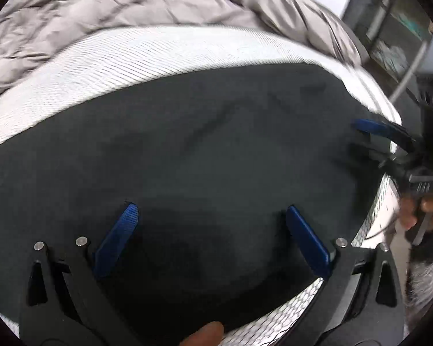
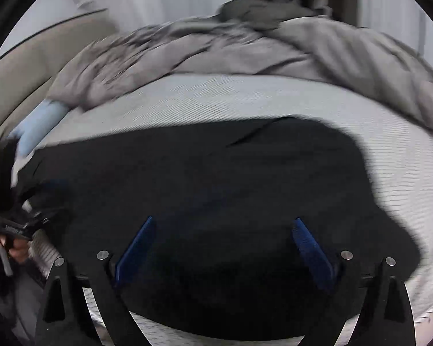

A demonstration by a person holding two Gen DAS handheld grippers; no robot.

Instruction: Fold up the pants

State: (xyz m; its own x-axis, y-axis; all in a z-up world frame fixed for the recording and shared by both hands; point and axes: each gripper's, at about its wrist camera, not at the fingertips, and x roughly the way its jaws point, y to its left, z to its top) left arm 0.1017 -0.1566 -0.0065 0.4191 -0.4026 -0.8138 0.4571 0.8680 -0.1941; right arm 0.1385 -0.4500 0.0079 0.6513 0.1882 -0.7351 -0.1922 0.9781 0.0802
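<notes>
Blue fingers point(image 1: 124, 239) of my left gripper point(image 1: 210, 210) fill the bottom of the left wrist view, two of them, spread wide with nothing pinched between them. My thumb tip point(image 1: 207, 334) shows at the lower edge. Just beyond the fingers lie the pants point(image 1: 193, 150), one dark garment, spread flat on the bed point(image 1: 130, 57). They sit directly under and ahead of this gripper, and their cloth shows in the gap between the two fingers, though the pads are not pressing on it.

My right gripper point(image 2: 222, 242) is released as well: its two blue fingers point(image 2: 311, 250) stand far apart above the same dark cloth, gripping nothing. In the left wrist view that right gripper point(image 1: 372, 132) appears at the far right, at the edge of the pants, with my right hand point(image 1: 424, 210) behind it. In the right wrist view the left gripper point(image 2: 43, 199) is a blur at the far left edge, held by my left hand point(image 2: 11, 245).

Seen from both grippers, the pants run crosswise, long axis left to right, between the two grippers. Which end is the waist I cannot tell.

One rumpled grey duvet point(image 2: 245, 52) is bunched along the far side of the bed, well apart from the pants. One pale blue thing point(image 2: 40, 124), blurred, lies at the left edge of the mattress.
</notes>
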